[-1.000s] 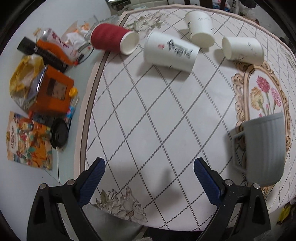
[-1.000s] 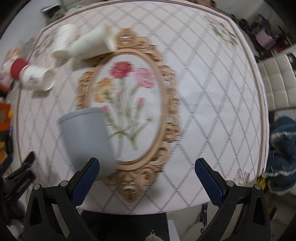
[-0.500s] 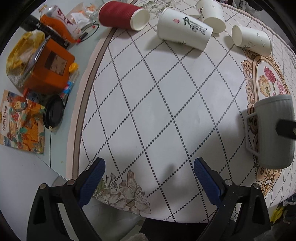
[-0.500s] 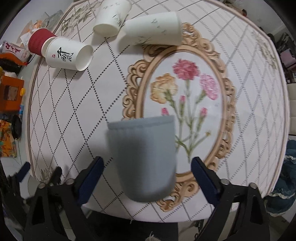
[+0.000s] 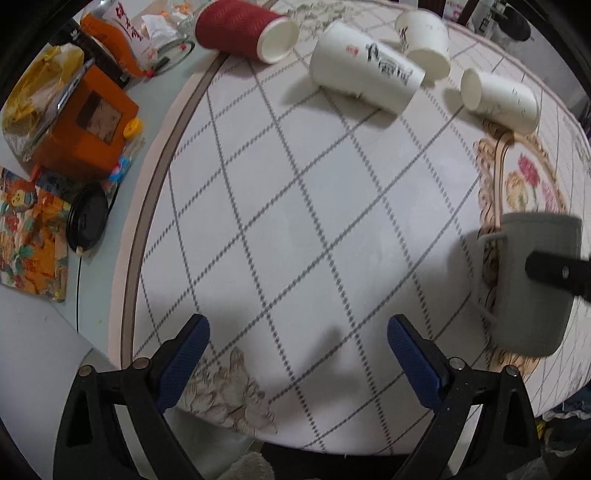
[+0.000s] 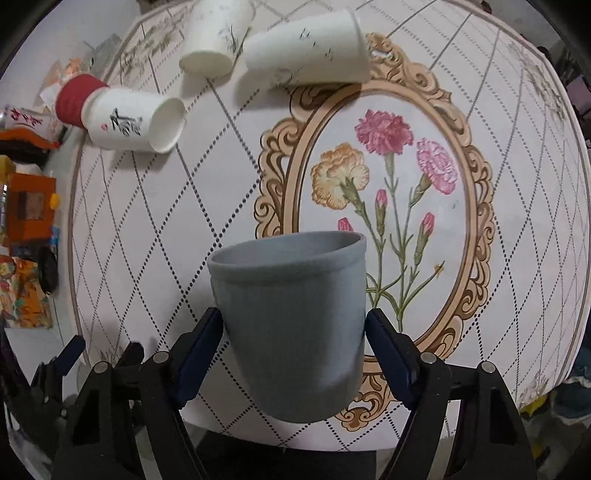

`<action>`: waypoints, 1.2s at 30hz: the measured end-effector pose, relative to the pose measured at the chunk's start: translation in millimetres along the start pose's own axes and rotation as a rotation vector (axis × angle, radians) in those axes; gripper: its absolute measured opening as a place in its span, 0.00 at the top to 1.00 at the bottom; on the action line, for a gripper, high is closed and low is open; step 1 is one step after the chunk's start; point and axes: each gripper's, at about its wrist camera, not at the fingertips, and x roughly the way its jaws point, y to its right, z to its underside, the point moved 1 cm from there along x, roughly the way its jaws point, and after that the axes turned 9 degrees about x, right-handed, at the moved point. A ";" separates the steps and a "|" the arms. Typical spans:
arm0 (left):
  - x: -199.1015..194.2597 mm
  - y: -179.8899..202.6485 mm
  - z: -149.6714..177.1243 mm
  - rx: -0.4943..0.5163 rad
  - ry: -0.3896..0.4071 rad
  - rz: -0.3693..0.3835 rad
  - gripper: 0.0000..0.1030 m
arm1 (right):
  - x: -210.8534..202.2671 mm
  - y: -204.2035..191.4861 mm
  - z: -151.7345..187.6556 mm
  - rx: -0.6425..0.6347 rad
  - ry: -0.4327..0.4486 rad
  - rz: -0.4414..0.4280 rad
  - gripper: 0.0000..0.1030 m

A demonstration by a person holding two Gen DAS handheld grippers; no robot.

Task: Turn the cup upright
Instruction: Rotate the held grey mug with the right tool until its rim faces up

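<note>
Right tool (image 6: 293, 341) grips grey cup (image 6: 291, 317) over floral tablecloth (image 6: 388, 177).

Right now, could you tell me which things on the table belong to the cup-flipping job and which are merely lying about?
Part of the job:
- grey mug, rim down, between the right gripper fingers
- red paper cup, on its side
- three white paper cups, tipped over

Lying about:
- orange box
- black lid
- snack packets
- left gripper, empty
</note>
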 end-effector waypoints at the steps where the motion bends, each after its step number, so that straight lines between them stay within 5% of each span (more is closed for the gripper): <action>1: -2.5 0.9 -4.2 -0.001 0.016 0.003 0.00 | -3.7 1.4 0.8 0.005 0.013 -0.007 0.22; 19: 2.5 9.1 -60.6 -0.032 0.037 0.015 0.00 | -47.9 30.6 -27.5 0.154 0.467 -0.082 0.23; 27: 0.8 16.8 -57.7 0.028 0.060 -0.014 0.00 | -27.5 21.7 -10.5 0.084 0.565 -0.020 0.23; 36: -5.3 23.4 -39.7 0.085 0.092 -0.022 0.00 | -15.7 26.2 26.2 0.075 0.544 0.024 0.24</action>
